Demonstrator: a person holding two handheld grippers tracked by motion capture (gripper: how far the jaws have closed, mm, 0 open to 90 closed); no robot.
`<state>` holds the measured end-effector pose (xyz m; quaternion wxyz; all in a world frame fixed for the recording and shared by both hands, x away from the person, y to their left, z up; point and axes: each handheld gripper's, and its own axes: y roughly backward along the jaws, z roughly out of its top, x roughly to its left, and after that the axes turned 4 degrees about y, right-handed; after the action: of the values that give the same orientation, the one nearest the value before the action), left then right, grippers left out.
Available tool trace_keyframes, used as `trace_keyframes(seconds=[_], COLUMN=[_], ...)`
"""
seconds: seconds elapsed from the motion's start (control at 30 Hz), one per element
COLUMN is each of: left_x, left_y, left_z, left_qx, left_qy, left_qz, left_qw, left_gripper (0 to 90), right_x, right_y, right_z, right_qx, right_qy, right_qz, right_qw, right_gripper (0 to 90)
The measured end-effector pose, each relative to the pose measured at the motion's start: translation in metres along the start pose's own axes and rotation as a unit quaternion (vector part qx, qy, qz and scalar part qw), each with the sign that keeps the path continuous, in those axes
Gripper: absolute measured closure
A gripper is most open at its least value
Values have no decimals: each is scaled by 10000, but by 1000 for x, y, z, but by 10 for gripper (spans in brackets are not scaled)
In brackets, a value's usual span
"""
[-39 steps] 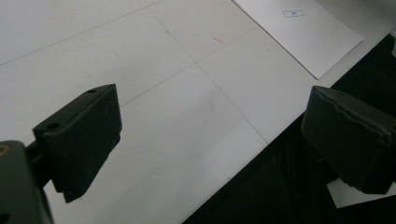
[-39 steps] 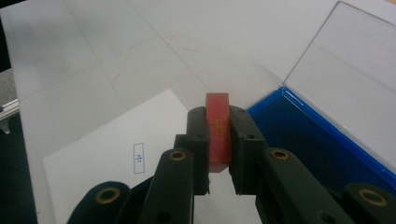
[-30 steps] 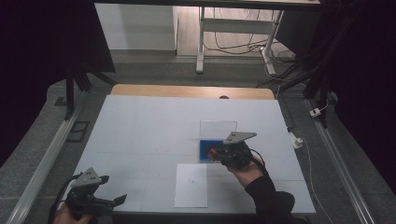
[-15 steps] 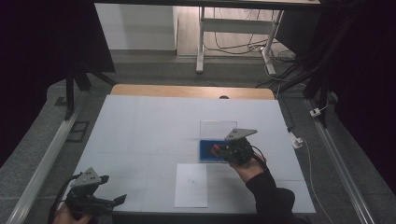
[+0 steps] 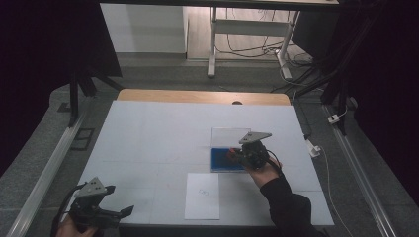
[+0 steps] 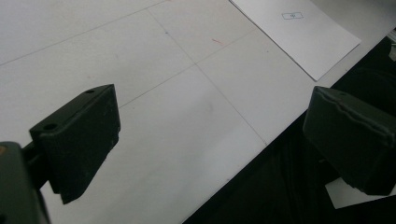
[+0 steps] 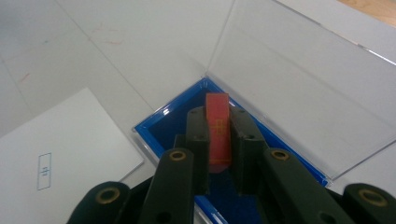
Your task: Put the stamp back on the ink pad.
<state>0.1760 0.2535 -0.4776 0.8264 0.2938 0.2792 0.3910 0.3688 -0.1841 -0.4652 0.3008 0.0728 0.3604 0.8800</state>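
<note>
At the near left corner of the white table (image 5: 148, 128), the left gripper (image 5: 114, 211) hangs over the table's front edge with its jaws spread wide and nothing between them; in the left gripper view its two black pads frame bare tabletop and the dark drop beyond the edge.

A little farther in, near the middle of the front edge, lies a white sheet of paper (image 5: 202, 195) with a small printed mark (image 5: 202, 191) on it, flat on the table and apart from both grippers.

Just beyond the sheet's far right corner sits a shallow case with a blue lining (image 7: 175, 122), its clear lid (image 7: 299, 79) standing open on the far side. The right gripper (image 7: 218, 135) is over this case, clenched on a small red block (image 7: 218, 122) that stands upright between its jaws, above the blue floor of the tray. Whether the block's lower end touches the lining cannot be told. The blue floor around the block looks bare.
</note>
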Motion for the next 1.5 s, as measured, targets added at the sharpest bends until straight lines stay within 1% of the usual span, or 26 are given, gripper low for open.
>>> trace_keyframes(seconds=[0.13, 0.3, 0.37, 0.53, 0.7, 0.77, 1.1, 1.2, 1.27, 1.33, 1.5], left_x=[0, 1, 1, 0, 0, 1, 0, 0, 0, 0, 0], left_y=[0, 0, 0, 0, 0, 0, 0, 0, 0, 0, 0], left_z=[0, 0, 0, 0, 0, 0, 0, 0, 0, 0, 0], left_qx=[-3, -5, -3, 5, 9, 8, 9, 8, 9, 7, 9], left_qy=[15, 26, 17, 10, 7, 11, 4, 1, -3, -3, -10], left_qz=[-20, -27, -30, -27, -22, -23, -13, -13, -19, -19, -16], left_qw=[10000, 10000, 10000, 10000, 10000, 10000, 10000, 10000, 10000, 10000, 10000], left_gripper=[39, 37, 37, 37, 37, 38, 39, 39, 39, 39, 39], right_x=[-2, -4, -4, -5, -4, -4, -4, -3, -3, -2, -2], right_y=[-7, -16, -19, -25, -30, -32, -33, -34, -33, -33, -30], right_z=[1, 0, 0, -2, -4, -4, -6, -7, -7, -6, -5], right_qx=[80, 192, 267, 327, 420, 451, 389, 365, 354, 314, 245], right_qy=[50, 54, 75, 42, 104, 111, 92, 78, 104, 78, 69], right_qz=[-62, -73, -94, -92, -93, -130, -125, -103, -127, -141, -141], right_qw=[9999, 9998, 9996, 9994, 9990, 9988, 9991, 9992, 9992, 9994, 9996], right_gripper=[798, 798, 798, 798, 798, 798, 789, 762, 752, 722, 693])
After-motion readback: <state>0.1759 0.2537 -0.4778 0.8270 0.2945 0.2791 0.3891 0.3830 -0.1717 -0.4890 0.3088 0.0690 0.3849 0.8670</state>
